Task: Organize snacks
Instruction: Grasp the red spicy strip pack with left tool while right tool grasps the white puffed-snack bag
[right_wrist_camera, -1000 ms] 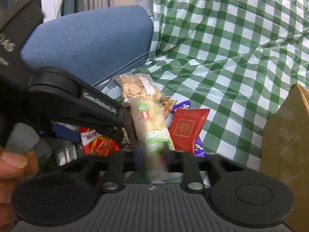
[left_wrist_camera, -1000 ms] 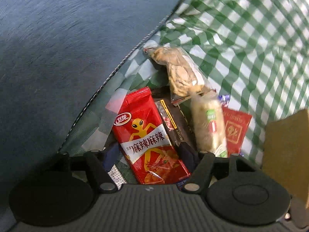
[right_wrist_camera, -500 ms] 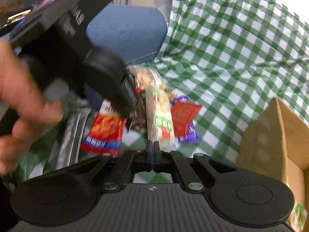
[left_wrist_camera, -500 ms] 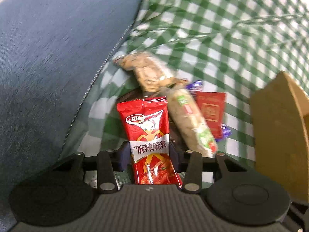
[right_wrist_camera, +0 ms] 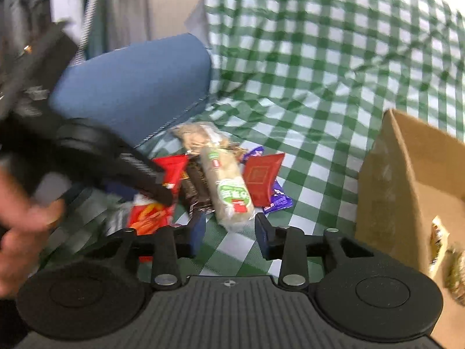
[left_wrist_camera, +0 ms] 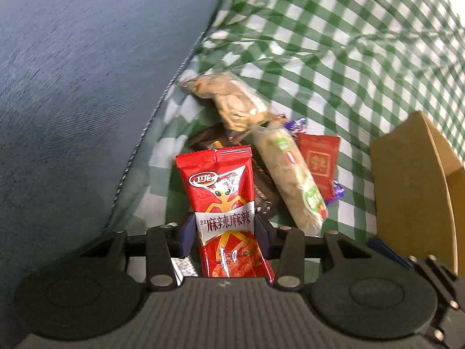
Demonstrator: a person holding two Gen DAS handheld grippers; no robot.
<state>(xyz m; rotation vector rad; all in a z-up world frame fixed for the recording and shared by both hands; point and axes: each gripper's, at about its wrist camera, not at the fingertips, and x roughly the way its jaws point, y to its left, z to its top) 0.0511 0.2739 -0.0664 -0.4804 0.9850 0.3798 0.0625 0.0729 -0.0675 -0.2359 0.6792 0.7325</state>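
A green-and-white checked cloth (left_wrist_camera: 334,43) is seen at upper right, a blue cushion (left_wrist_camera: 87,72) at upper left. A red packet (left_wrist_camera: 223,203) with white lettering is shown at centre, a brown cardboard box (left_wrist_camera: 407,189) at right.

A red spicy-strip packet (left_wrist_camera: 225,212) is held upright, clamped at its middle. At its 1 o'clock a pale roll (left_wrist_camera: 290,180) lies slantwise, a red sachet (left_wrist_camera: 318,163) just beside it, a clear bag of brown snacks (left_wrist_camera: 229,104) at 12.
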